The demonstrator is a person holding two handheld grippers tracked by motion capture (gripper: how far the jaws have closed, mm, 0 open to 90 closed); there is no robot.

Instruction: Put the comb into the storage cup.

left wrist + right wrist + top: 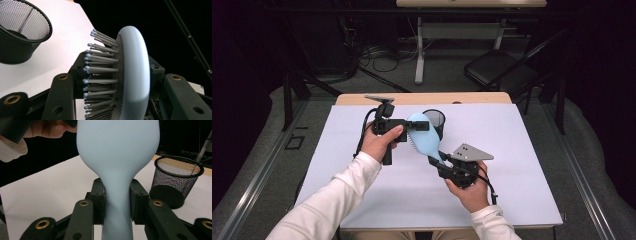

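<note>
- The worktop [512, 150] is covered by a white sheet, with a strip of pale wood showing along its far edge.
- Grey carpet [257, 145] lies around it, with metal rails [579, 165] running along both sides.
- Beyond stands a second table on a white leg [419, 50], with cables [382, 57] coiled on the floor beside it.
- A black folding chair [499, 70] stands to the far right.
- The far room is dark.

A black mesh cup [435, 121] is set upright on the white sheet [512, 165] that covers the table, approx. centre, twd. the far edge. A strip of wood tabletop [422, 98] is left bare beyond the sheet. Behind the table, a black chair [499, 70], a desk leg [419, 50] and cables [382, 55] are seen on the grey floor.
</note>
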